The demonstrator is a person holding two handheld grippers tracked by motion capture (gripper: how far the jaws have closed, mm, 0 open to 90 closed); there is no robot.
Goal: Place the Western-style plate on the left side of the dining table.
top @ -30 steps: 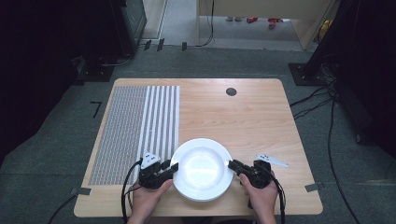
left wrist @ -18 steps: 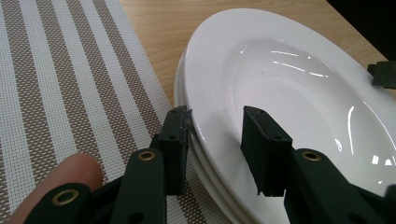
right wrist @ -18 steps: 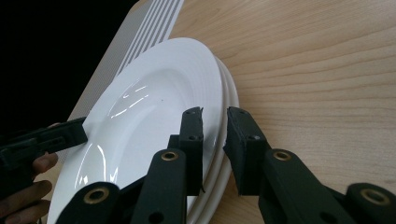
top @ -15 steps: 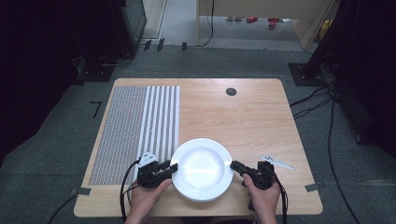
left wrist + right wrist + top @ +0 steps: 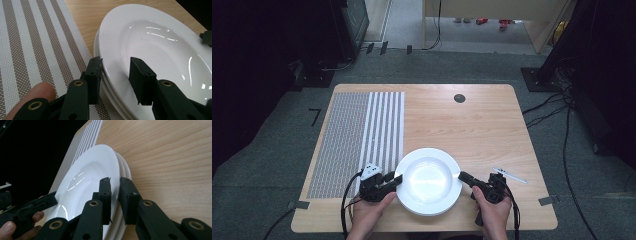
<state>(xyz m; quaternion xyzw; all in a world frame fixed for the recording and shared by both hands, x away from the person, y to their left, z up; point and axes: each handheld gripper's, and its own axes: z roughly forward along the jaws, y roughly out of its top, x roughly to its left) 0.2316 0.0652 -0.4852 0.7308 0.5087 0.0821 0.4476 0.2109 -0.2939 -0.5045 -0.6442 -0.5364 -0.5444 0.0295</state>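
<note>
- The top plate [image 5: 428, 180] sits on a stack of plates [image 5: 124, 173] at the table's [image 5: 472, 125] near edge, just beside the mat [image 5: 362, 135].
- The right gripper [image 5: 114, 185] has just been closing; its jaws pinch the top plate's rim. A thin, glossy rim could slip from the pads.
- The left gripper's [image 5: 115, 72] jaws straddle the opposite rim, one touching below, the upper one apart. Lifting now would tilt the plate.
- The lower jaw might catch a plate beneath.

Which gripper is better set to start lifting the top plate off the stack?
Right. The right gripper has just closed on the top plate's rim, pads pressing either side. The left gripper straddles the opposite rim with a gap at its inner pad.
</note>
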